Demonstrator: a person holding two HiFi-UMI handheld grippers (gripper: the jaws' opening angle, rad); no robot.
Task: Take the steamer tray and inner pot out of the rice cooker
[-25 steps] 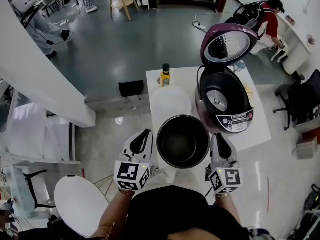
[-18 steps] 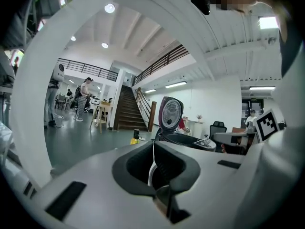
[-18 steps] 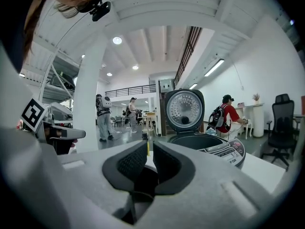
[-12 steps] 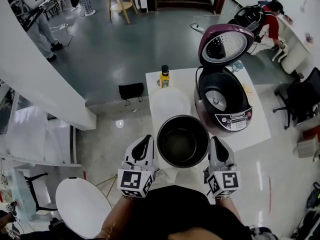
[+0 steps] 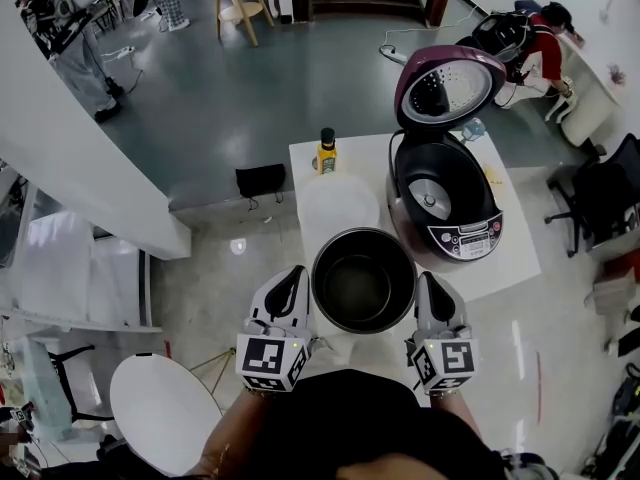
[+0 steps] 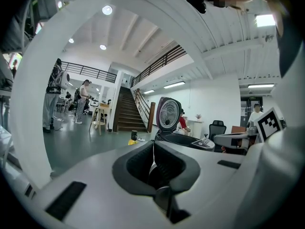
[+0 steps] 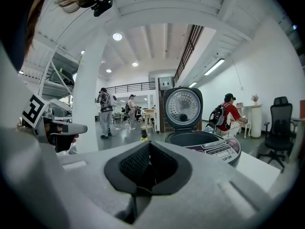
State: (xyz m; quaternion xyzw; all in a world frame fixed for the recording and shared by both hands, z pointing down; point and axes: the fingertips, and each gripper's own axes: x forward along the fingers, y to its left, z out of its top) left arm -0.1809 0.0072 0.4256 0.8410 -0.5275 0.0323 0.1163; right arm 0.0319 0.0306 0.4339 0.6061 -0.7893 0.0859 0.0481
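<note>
Finds the dark inner pot (image 5: 364, 280) out of the rice cooker (image 5: 443, 208), standing at the near edge of the white table (image 5: 510, 258), with the pale round steamer tray (image 5: 340, 203) lying just behind it and a yellow bottle (image 5: 326, 153) at the far edge. Flanks the pot with left gripper (image 5: 294, 273) and right gripper (image 5: 430, 278), each close beside its wall, both clenched on nothing, the right's jaws only just drawn fully together. Shows the cooker right of the pot, purple lid (image 5: 450, 83) raised, heating plate bare in its well.
</note>
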